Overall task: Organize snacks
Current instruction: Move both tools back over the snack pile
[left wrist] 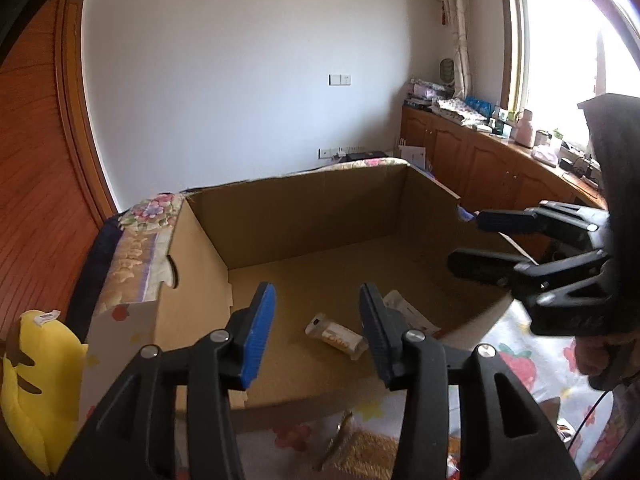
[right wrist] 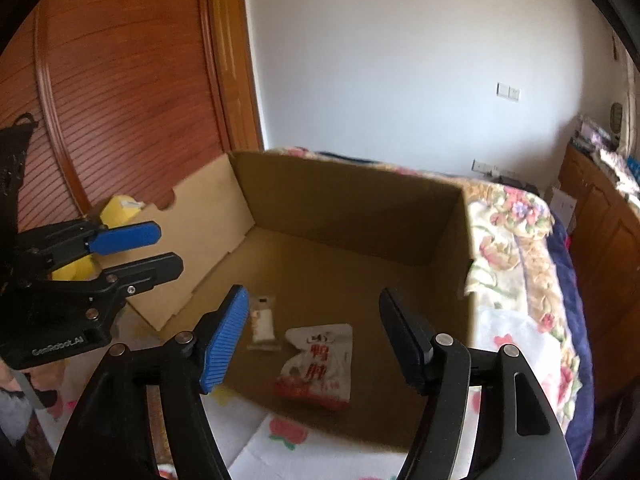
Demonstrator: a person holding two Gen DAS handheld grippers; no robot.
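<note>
I take the cardboard box as my landmark; it sits open-topped on a bed with a floral cover. On the box floor, near the front wall, lie two snacks: a small pale bar in a clear wrapper and, just beside it toward the box's right wall, a white and red pouch with red characters. The two are close but I cannot tell whether they touch.

My left gripper hovers over the front edge of the box, above the bar, with its jaws released and nothing between them. My right gripper hangs over the same front edge, above the pouch, its jaws spread wider and equally empty.

Outside the box, against its left wall, sits a yellow plush toy. In front of the box, on the bed cover, lies a thin wrapped stick.
</note>
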